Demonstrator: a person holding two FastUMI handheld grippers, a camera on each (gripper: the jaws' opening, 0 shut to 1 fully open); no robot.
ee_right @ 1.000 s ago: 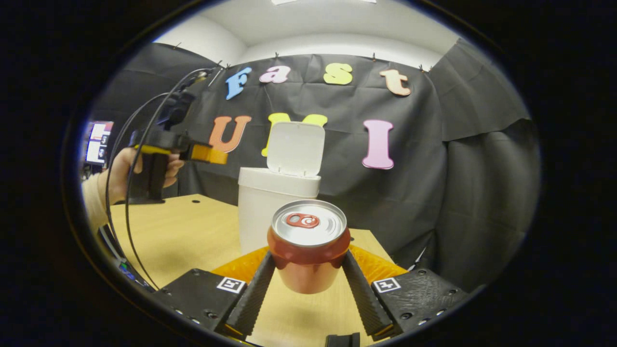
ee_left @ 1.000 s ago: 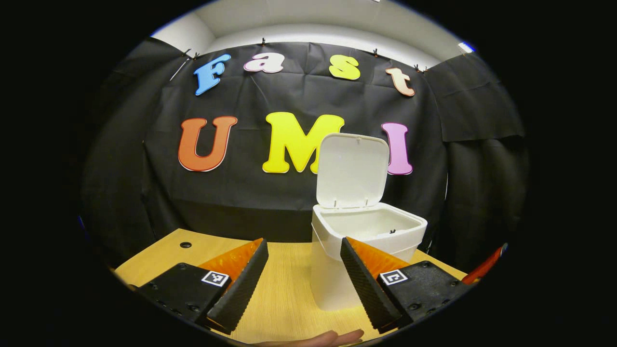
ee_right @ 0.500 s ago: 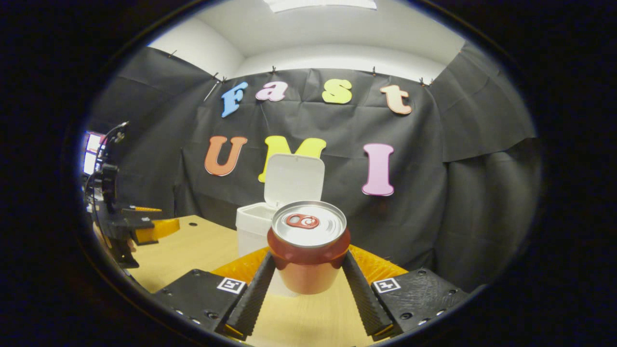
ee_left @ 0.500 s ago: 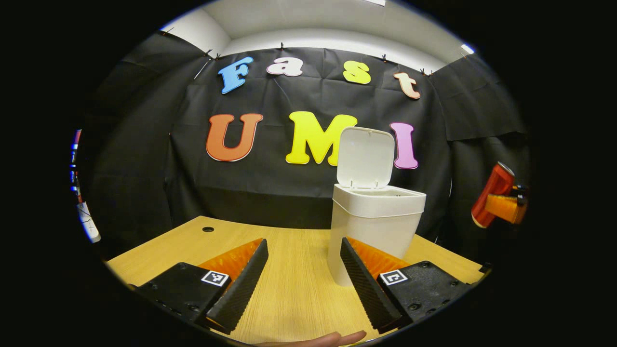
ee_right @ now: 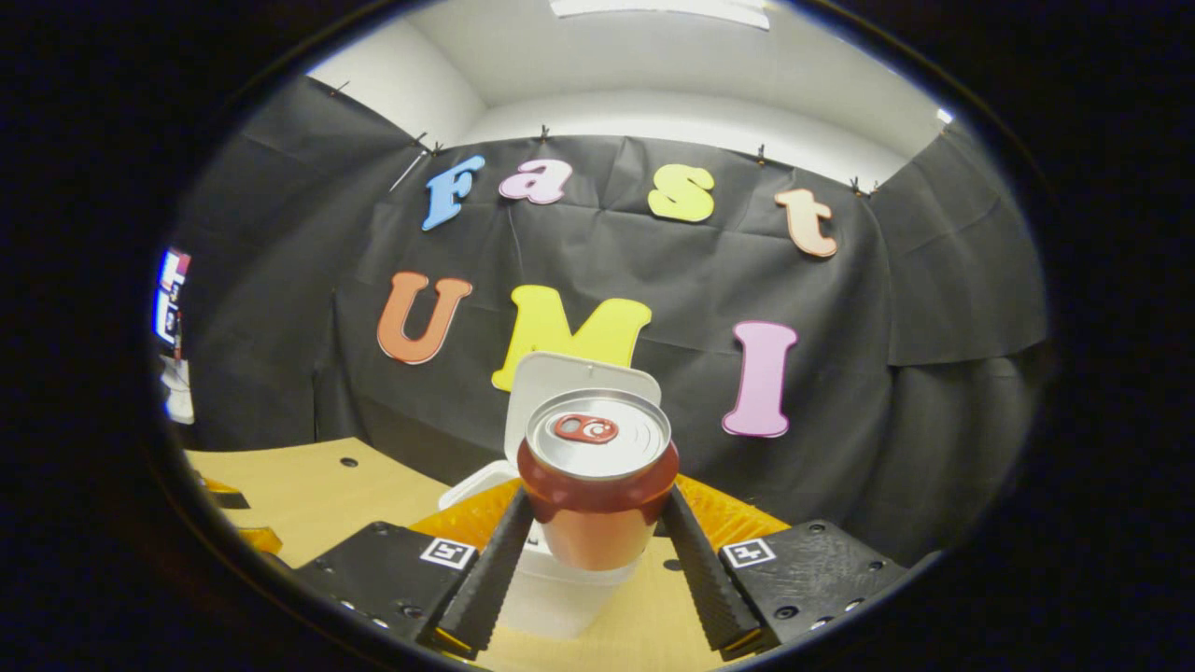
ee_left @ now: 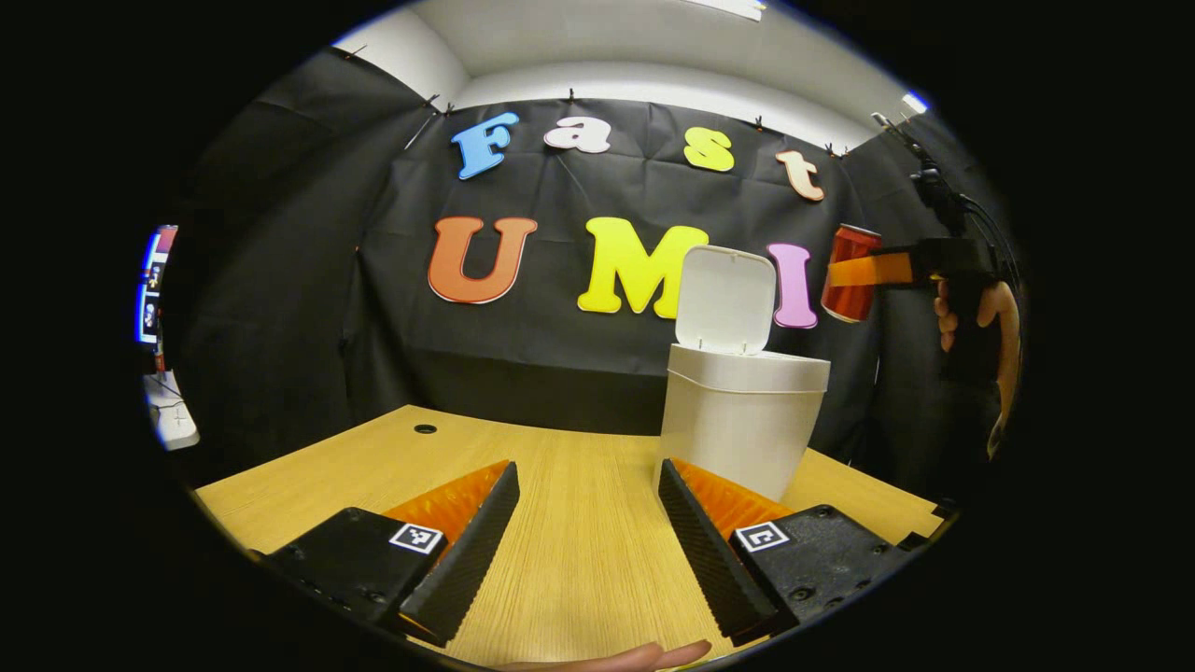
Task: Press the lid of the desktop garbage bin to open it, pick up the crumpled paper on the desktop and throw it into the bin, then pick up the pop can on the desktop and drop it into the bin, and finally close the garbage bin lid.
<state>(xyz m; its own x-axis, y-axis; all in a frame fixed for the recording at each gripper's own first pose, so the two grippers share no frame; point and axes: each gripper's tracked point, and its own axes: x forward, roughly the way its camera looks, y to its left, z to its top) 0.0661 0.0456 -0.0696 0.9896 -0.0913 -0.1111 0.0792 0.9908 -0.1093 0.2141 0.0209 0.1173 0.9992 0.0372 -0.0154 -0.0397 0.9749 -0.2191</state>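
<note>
Your right tool [ee_right: 597, 551] pinches the pop can [ee_right: 597, 485] at lower centre, raised just before the bin [ee_right: 560, 583], whose lid [ee_right: 569, 378] stands open. Your left tool [ee_left: 588, 537] is spread, empty over the bench [ee_left: 579, 523]. I judge dropping the can and closing remain.

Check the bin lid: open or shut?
Open. In the left gripper view the lid stands upright, hinged back above the bin rim. The right gripper holds the pop can near it.

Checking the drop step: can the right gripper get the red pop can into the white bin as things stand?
Probably yes: the right gripper holds the red pop can above the white plastic bin, whose lid stands open.
</note>
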